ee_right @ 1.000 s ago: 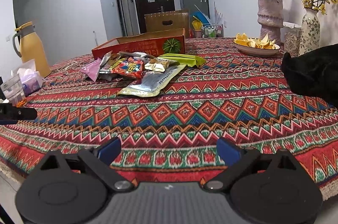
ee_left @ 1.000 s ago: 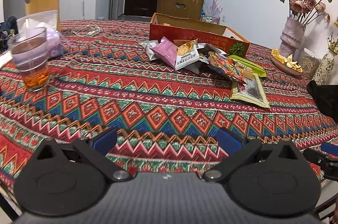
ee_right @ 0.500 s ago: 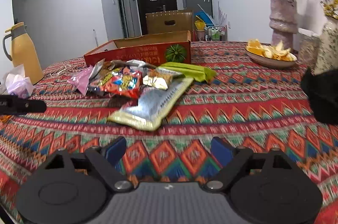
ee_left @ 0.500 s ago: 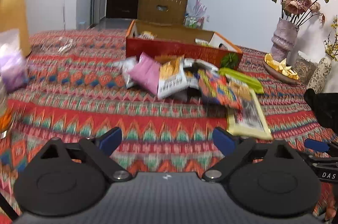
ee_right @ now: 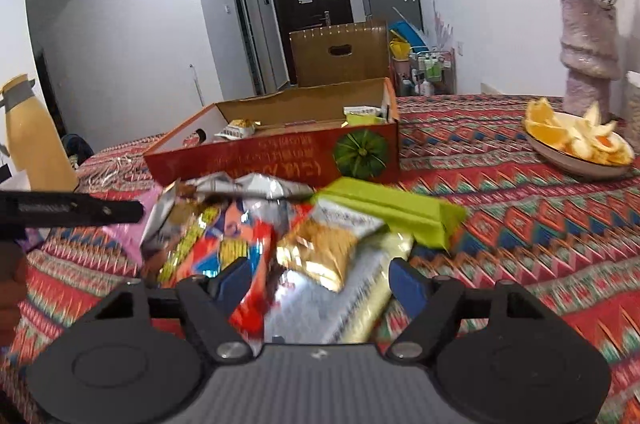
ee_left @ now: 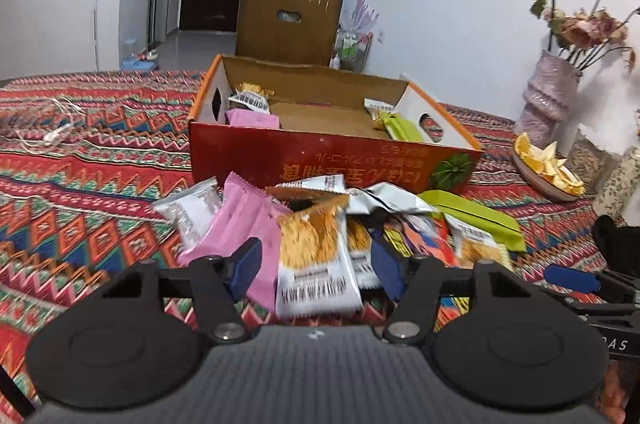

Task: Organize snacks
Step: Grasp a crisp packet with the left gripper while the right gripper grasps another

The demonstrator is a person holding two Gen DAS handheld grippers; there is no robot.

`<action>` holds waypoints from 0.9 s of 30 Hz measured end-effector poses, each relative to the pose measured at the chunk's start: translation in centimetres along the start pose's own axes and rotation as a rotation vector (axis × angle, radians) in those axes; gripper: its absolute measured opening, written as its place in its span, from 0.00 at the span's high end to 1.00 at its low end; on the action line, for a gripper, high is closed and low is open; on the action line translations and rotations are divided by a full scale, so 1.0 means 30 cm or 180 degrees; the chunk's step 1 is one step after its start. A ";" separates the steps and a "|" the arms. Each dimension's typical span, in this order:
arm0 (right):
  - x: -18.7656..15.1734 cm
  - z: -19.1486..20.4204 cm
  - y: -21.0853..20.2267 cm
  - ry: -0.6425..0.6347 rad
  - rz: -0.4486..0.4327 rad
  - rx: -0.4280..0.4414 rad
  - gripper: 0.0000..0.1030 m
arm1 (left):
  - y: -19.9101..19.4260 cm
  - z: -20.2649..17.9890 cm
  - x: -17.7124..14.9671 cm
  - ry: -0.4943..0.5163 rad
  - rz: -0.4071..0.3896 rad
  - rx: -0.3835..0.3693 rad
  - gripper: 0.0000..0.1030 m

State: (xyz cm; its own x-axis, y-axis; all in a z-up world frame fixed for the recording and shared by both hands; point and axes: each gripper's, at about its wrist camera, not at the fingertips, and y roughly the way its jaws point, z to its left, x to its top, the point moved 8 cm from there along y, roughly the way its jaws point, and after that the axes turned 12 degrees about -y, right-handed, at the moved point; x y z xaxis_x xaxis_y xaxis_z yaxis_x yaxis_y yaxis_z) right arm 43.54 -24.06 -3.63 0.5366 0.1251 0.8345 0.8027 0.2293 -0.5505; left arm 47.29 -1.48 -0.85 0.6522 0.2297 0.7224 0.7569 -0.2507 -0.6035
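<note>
Two tools, left tool [ee_left: 316, 264] and right tool [ee_right: 320, 282], have just been narrowing around snack packets [ee_left: 316, 248] heaped before the box [ee_left: 320, 159], not yet pinching. Next: close, lift, transfer into box.

surface: table [ee_left: 100, 224] covered by patterned cloth | laid on it: red cardboard box [ee_left: 320, 159], snack packet pile [ee_left: 320, 236], plate of orange peel [ee_right: 576, 151], pink vase [ee_left: 548, 99], white cable [ee_left: 52, 135], yellow jug [ee_right: 36, 147]

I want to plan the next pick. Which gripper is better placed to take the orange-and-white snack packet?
Left. The left gripper already frames the orange-and-white snack packet between its closing jaws. The right gripper faces the gold foil packet and silver pouch instead.
</note>
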 end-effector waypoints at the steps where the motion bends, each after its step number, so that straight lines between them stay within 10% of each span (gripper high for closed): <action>1: 0.010 -0.001 0.026 0.0007 0.0015 0.0005 0.28 | 0.031 0.004 0.004 -0.0014 0.0059 0.0005 0.45; 9: 0.055 -0.026 0.203 0.0243 0.0104 0.0059 0.29 | 0.162 0.022 -0.010 -0.0245 0.0293 -0.0201 0.43; 13: 0.056 -0.041 0.240 0.0262 0.0104 -0.0055 0.45 | 0.208 0.025 -0.030 -0.0424 0.0483 -0.0298 0.55; 27: 0.045 -0.003 0.130 -0.0100 0.0044 -0.0136 0.62 | 0.004 0.003 -0.026 -0.0242 0.0102 -0.0190 0.65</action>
State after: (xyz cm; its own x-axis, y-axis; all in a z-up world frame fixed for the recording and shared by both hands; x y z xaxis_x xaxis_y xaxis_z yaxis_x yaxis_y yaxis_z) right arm 47.41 -23.08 -4.65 0.5397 0.1583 0.8268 0.8061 0.1860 -0.5618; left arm 46.89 -1.60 -1.52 0.6789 0.2907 0.6742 0.7333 -0.3141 -0.6030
